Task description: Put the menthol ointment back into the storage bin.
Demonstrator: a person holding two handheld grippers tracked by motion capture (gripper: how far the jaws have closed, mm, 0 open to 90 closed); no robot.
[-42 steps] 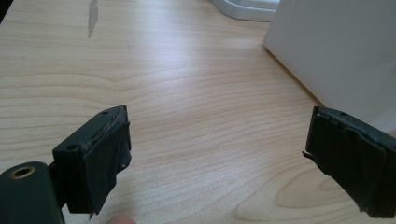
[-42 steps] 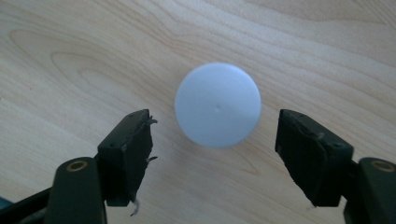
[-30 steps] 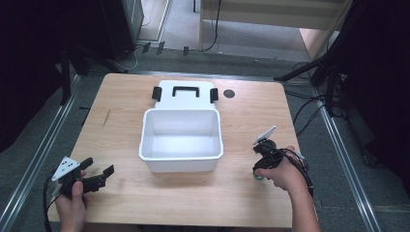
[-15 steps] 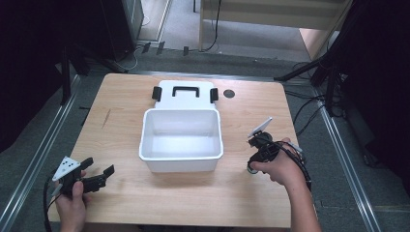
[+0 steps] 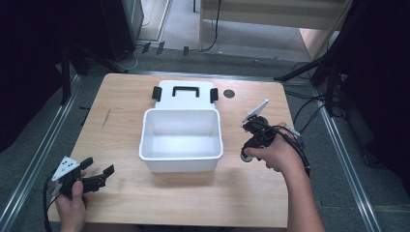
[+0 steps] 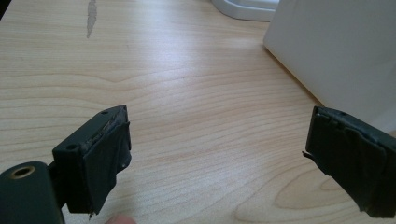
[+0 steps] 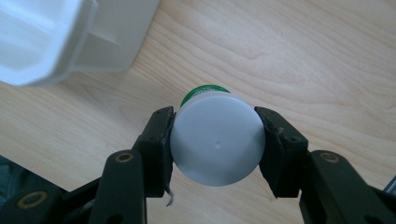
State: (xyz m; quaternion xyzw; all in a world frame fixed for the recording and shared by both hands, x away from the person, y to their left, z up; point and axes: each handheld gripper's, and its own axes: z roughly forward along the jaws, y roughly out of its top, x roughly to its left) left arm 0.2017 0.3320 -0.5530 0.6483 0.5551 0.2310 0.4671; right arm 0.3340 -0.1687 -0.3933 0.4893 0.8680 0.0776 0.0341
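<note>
At about seven o'clock on the wooden table, the left gripper is resting with its jaws spread wide on nothing. At four o'clock the right gripper is clamping a white-capped, green-bodied container, possibly a small bottle, just beside the white bin at centre. The bin's lid is lying at twelve o'clock, touching its far wall.

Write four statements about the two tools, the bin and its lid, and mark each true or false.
1. The right tool is shut on a white-capped bottle. True.
2. The left tool holds the lid. False: its jaws stand open over bare table, gripping nothing.
3. The white bin has nothing in it. True.
4. The lid is on the bin. False: it lies on the table behind the bin.
</note>
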